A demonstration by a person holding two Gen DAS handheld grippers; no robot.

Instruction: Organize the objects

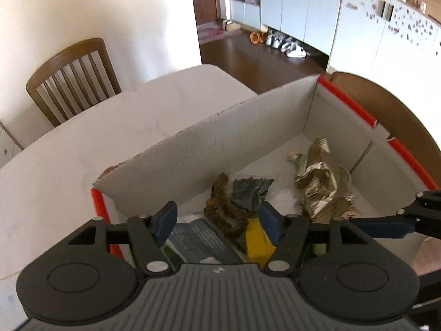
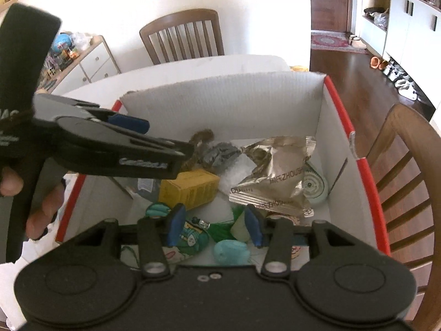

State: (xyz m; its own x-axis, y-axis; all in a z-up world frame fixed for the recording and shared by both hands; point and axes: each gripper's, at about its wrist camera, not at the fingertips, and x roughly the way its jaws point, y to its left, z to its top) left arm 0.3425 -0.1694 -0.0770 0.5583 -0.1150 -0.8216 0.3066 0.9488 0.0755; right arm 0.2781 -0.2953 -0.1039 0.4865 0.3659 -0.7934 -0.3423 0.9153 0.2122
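A white cardboard box with red edges stands on the white table. Inside lie a gold foil packet, a yellow box, a brown braided cord, a grey wrapper, and small green and teal items. My left gripper is open and empty above the box's near end. My right gripper is open and empty above the box. The left gripper also shows in the right wrist view, and the right gripper's finger shows in the left wrist view.
The white table extends left of the box. A wooden chair stands at its far side, another chair at the right. A low cabinet with toys stands at the wall. Shoes lie on the wooden floor.
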